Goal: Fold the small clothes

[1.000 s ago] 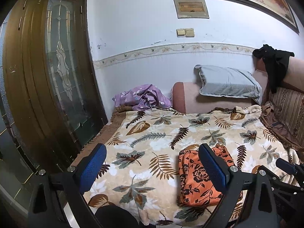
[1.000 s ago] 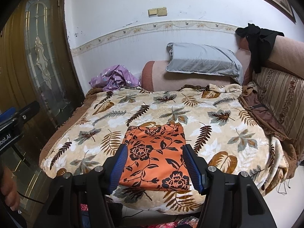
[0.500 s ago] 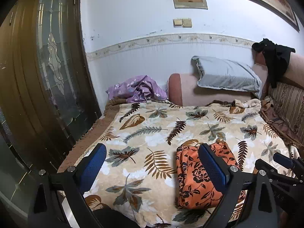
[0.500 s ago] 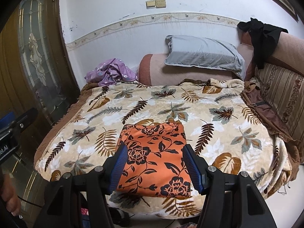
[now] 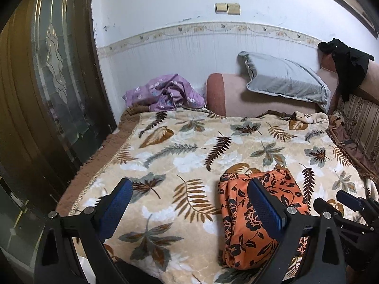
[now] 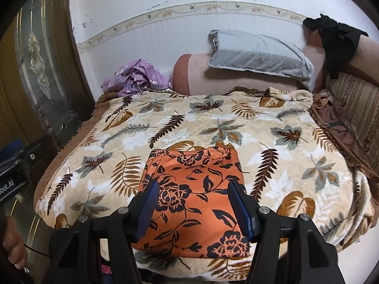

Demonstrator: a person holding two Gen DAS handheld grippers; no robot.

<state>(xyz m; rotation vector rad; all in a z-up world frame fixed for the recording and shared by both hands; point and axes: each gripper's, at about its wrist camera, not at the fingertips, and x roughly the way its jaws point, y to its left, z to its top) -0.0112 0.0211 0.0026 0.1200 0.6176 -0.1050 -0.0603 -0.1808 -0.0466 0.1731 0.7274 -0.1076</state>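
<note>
We see our right gripper (image 6: pixel 193 203) with its blue pads apart and nothing between them, poised above the folded orange cloth (image 6: pixel 194 198). The cloth lies flat near the front edge of the leaf-print blanket (image 6: pixel 272 132). At the blanket's far left corner a purple garment (image 6: pixel 137 79) sits crumpled; beside it a pink bolster (image 6: pixel 201 75) carries a grey pillow (image 6: pixel 258 54). A black garment (image 6: pixel 336 40) hangs over the sofa back on the right. Our left gripper (image 6: pixel 16 168) edges in at far left.
</note>
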